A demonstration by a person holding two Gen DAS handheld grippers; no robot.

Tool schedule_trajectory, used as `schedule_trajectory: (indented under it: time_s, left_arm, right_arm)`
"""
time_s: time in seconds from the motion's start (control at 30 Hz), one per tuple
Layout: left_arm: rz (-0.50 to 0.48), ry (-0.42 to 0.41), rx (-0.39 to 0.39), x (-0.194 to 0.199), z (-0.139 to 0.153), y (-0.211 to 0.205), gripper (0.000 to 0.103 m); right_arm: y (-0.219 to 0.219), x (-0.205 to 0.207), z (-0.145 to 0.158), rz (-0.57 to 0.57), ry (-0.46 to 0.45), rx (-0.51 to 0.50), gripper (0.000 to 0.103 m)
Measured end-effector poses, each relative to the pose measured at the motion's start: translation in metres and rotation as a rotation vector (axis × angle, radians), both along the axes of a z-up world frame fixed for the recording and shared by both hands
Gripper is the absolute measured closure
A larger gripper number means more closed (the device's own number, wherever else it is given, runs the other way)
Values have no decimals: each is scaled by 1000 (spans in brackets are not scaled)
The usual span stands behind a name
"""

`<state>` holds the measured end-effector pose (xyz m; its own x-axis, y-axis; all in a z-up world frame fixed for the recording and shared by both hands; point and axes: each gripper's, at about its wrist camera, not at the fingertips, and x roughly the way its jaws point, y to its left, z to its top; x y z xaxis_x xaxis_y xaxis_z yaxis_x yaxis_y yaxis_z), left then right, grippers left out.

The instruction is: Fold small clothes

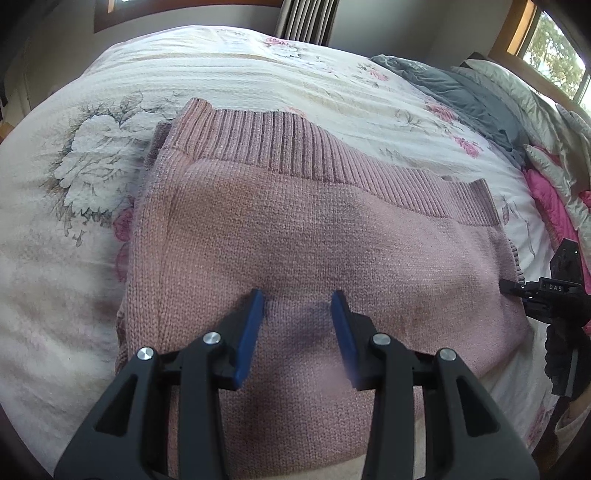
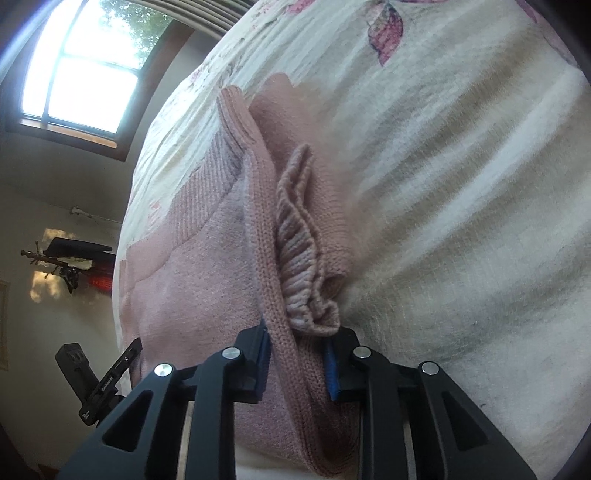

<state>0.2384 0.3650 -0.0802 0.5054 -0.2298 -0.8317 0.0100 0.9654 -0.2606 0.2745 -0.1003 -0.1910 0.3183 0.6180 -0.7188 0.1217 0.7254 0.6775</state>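
Note:
A pink knit sweater (image 1: 295,221) lies folded on the floral bedspread (image 1: 92,155), its ribbed hem (image 1: 295,144) at the far side. My left gripper (image 1: 297,301) hovers open just over the sweater's near middle, with nothing between its blue pads (image 1: 251,325). At the garment's right edge my right gripper (image 1: 511,286) meets the fabric. In the right wrist view the right gripper (image 2: 297,341) is shut on the sweater's (image 2: 184,280) thick folded edge, and a bunched ribbed cuff (image 2: 299,251) lies just beyond its fingers.
A grey blanket (image 1: 461,92) and pink and white quilts (image 1: 554,192) are piled along the bed's far right side. Windows (image 2: 85,62) and a curtain (image 1: 306,18) stand behind the bed. Bare bedspread (image 2: 461,203) spreads right of the sweater.

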Motion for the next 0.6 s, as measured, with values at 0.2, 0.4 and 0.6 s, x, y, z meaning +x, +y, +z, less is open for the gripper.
schedule_trajectory:
  time_s: [0.2, 0.4, 0.6]
  left_arm:
    - [36, -26, -69, -21, 22, 29, 59]
    - [56, -48, -118, -31, 33, 50, 59]
    - [79, -47, -194, -32, 33, 65, 59]
  right_arm:
    - [59, 17, 82, 108, -139, -88, 82]
    - [163, 31, 138, 298, -244, -149, 82]
    - [255, 25, 129, 482, -265, -291, 82]
